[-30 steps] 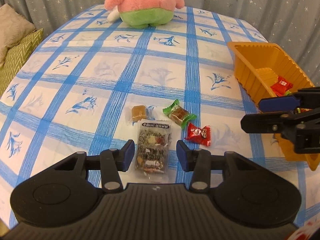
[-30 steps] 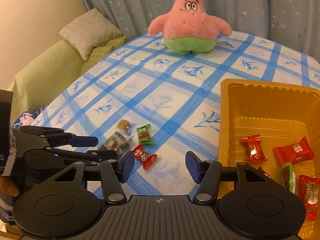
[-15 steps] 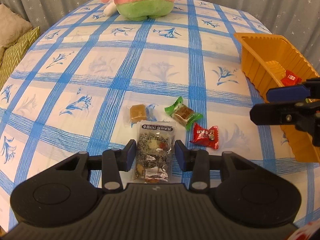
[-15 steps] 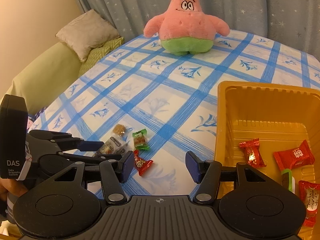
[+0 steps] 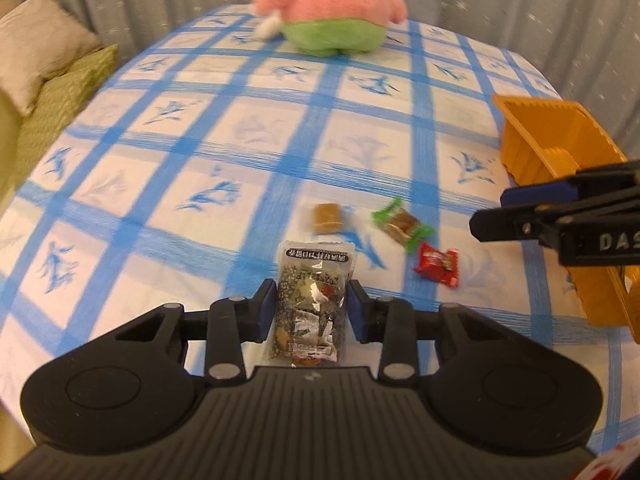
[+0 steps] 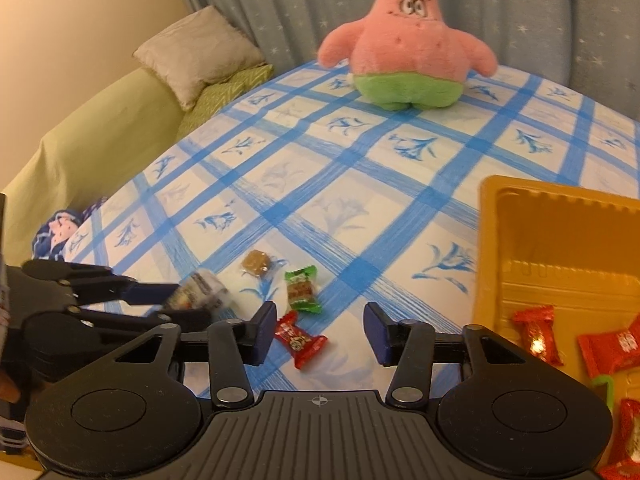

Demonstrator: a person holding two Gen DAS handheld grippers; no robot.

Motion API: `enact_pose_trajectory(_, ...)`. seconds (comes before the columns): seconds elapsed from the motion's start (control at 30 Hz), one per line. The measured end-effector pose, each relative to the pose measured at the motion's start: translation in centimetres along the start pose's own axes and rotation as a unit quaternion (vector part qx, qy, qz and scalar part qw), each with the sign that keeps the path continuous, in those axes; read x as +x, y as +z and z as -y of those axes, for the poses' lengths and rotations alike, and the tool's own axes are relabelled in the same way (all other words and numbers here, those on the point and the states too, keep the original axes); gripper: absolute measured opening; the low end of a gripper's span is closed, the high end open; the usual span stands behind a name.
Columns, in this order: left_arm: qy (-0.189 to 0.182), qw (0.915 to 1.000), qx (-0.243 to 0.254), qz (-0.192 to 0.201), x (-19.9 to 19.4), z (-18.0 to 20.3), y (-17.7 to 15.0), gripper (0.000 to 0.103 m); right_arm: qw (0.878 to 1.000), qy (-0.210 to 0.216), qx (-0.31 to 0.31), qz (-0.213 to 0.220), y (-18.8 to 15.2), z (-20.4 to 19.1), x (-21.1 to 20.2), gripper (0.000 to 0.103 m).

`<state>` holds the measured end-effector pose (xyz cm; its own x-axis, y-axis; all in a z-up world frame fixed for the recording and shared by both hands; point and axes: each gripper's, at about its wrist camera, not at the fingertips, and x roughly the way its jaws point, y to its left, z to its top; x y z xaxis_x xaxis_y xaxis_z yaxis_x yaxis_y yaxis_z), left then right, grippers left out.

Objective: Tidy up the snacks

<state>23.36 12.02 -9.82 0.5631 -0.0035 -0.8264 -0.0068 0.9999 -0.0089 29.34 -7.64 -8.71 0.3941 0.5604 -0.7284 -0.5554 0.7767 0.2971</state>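
My left gripper (image 5: 311,307) is shut on a clear packet of mixed nuts (image 5: 314,284) and holds it just above the cloth; the packet also shows in the right wrist view (image 6: 200,291). On the blue-checked tablecloth lie a brown candy (image 5: 327,218), a green-wrapped candy (image 5: 401,225) and a red-wrapped candy (image 5: 437,266). My right gripper (image 6: 320,332) is open and empty above the red candy (image 6: 299,338), beside the orange tray (image 6: 494,248), which holds several red candies (image 6: 538,334).
A pink and green star plush (image 6: 408,56) sits at the table's far side. A green sofa (image 6: 84,148) with cushions (image 6: 200,52) stands left of the table. The tray's rim (image 5: 532,120) is at the right.
My left gripper has closed its fingers on the nut packet and lifted it slightly. The right gripper has stayed open and shifted a little.
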Motion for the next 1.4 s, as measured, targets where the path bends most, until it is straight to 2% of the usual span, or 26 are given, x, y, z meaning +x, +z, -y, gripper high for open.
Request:
enact_pose_trajectory(0.23, 0.035, 0.9984, -0.042, 0.012, -1.5, -3.1, 0.2, 0.034, 0.999, 0.004, -0.031, -0.016, 0.8, -1.0, 2.8, 0.037)
enact_pose_trajectory(0.37, 0.047, 0.997, -0.06, 0.015, -1.9, -4.4, 0.2, 0.034, 0.999, 0.0, -0.042, -0.025, 1.2, -1.4, 4.4, 0.036)
enact_pose_trajectory(0.6, 0.053, 0.9957, -0.074, 0.018, -2.1, -5.5, 0.1, 0.034, 0.998, -0.011, -0.056, -0.041, 1.3, -1.6, 6.5, 0.033)
enact_pose_trajectory(0.8, 0.054, 0.995, -0.082, 0.02, -2.2, -5.8, -0.1, 0.034, 0.996, -0.022, -0.067, -0.048, 1.1, -2.1, 7.5, 0.025)
enact_pose_trajectory(1.03, 0.056, 0.9947, -0.083, 0.022, -2.5, -5.8, 0.0, 0.034, 0.997, -0.026, -0.064, -0.034, 1.2, -2.1, 6.9, 0.022)
enact_pose_trajectory(1.4, 0.046, 0.9955, -0.072, 0.041, -4.4, -4.1, 0.8, 0.034, 0.999, -0.008, -0.031, 0.014, 1.9, -1.8, 1.8, 0.022)
